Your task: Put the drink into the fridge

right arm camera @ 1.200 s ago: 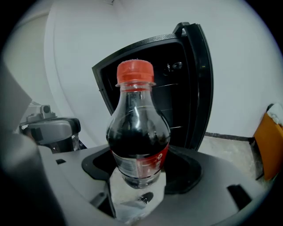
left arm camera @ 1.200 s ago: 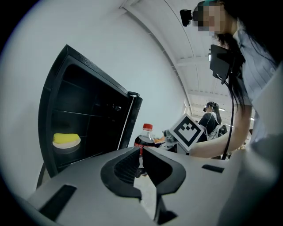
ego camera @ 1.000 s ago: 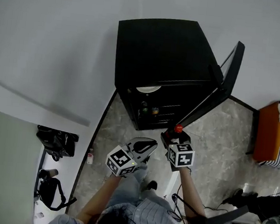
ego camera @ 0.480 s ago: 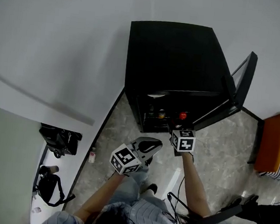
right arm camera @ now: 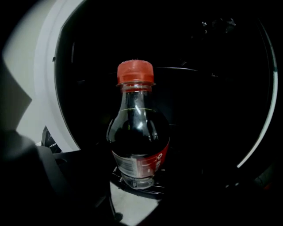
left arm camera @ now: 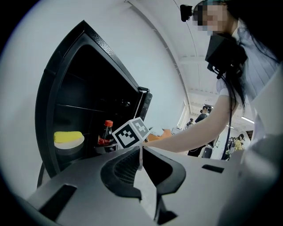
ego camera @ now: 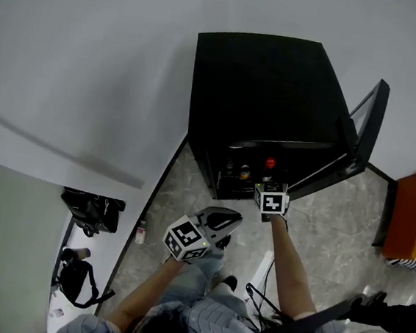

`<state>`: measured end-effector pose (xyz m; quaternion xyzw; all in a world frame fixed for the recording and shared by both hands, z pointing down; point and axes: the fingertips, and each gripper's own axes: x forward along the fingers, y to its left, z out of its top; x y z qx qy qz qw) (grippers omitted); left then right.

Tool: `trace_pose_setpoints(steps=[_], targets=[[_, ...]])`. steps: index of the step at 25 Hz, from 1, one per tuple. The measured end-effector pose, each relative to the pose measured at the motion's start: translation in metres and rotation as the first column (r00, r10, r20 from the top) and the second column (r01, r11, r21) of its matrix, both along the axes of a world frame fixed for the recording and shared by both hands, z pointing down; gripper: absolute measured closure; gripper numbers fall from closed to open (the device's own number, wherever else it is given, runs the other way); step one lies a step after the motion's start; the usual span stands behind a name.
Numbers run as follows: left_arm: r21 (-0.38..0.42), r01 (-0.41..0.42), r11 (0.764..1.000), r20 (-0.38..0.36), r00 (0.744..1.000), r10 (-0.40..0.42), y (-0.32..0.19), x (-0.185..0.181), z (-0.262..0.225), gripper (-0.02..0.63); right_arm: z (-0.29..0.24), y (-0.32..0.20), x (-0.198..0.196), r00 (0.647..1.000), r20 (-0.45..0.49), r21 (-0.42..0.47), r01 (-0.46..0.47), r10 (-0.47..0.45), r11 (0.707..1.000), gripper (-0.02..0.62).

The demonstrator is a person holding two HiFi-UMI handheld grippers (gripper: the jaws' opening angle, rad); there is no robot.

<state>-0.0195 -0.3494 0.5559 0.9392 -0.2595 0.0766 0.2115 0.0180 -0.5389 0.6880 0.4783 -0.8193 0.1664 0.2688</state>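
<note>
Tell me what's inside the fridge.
A cola bottle with a red cap, held in the right tongs, and a yellow item on a white dish. The rest of the interior is too dark to make out.

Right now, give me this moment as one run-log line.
right tool: shut on bottle, upright, at fridge opening | left tool: shut, empty | door: open
</note>
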Motion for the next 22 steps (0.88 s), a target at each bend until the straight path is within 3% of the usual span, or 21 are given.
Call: trace_pose_setpoints(steps=[6,12,22], targets=[[-0.017,0.029,0.999,-0.006,1.0,-0.029,-0.008,-0.009,0.004,0.595,0.016,-0.021,0.001,0.999,-0.032,0.001,-0.032,0.032,0.999,0.291],[-0.031,0.041,0.999,0.003,0.999,-0.041,-0.014,-0.014,0.012,0.595,0.03,-0.037,0.005,0.995,0.032,-0.034,-0.093,0.094,0.995,0.292],[-0.043,0.041,0.998,0.006,0.999,-0.041,-0.015,-0.015,0.018,0.595,0.021,-0.04,-0.002,0.996,0.061,0.07,-0.067,0.063,0.995,0.292]])
